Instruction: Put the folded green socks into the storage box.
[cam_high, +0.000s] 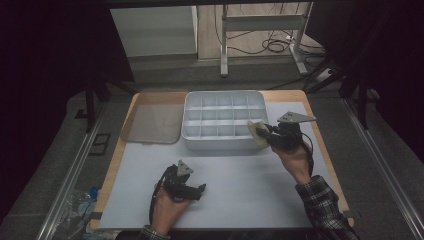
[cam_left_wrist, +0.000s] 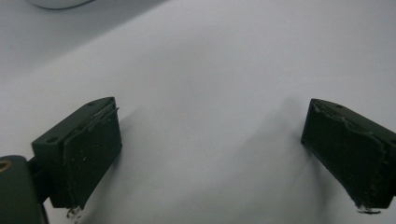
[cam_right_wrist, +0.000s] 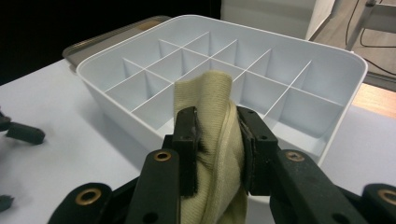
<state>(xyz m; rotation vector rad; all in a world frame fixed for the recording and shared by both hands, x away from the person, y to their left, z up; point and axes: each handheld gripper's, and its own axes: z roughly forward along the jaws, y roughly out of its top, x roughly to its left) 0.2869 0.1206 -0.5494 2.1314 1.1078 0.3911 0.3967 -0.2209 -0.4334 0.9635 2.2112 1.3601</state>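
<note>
Left gripper (cam_high: 200, 190) rests low over the white sheet (cam_high: 240, 190) at about seven o'clock on the table, its black jaws spread wide with nothing between them. In the left gripper view the pads (cam_left_wrist: 91, 158) are matte, block-shaped and frayed along their edges, with smooth, pale sheet between them.

At ten o'clock lies a flat lid (cam_high: 152, 122), translucent grey-brown with rounded corners, just beside the box. At twelve o'clock sits the box (cam_high: 222, 145), a white plastic organiser with rounded corners and thin straight dividers that cut it into a grid of square cells.

Right gripper (cam_high: 263, 134) sits at about two o'clock, at the box's near right corner, jaws clamped on a cloth (cam_high: 258, 134). In the right gripper view the cloth (cam_right_wrist: 212, 121) is a soft, ribbed knit, pale yellow-beige, bunched into a thick upright fold that rises above the pads (cam_right_wrist: 187, 140) and hangs below them. It sits in front of the box's near wall (cam_right_wrist: 126, 126); whether it touches the rim I cannot tell. A plaid sleeve (cam_high: 322, 200) covers the right forearm.
</note>
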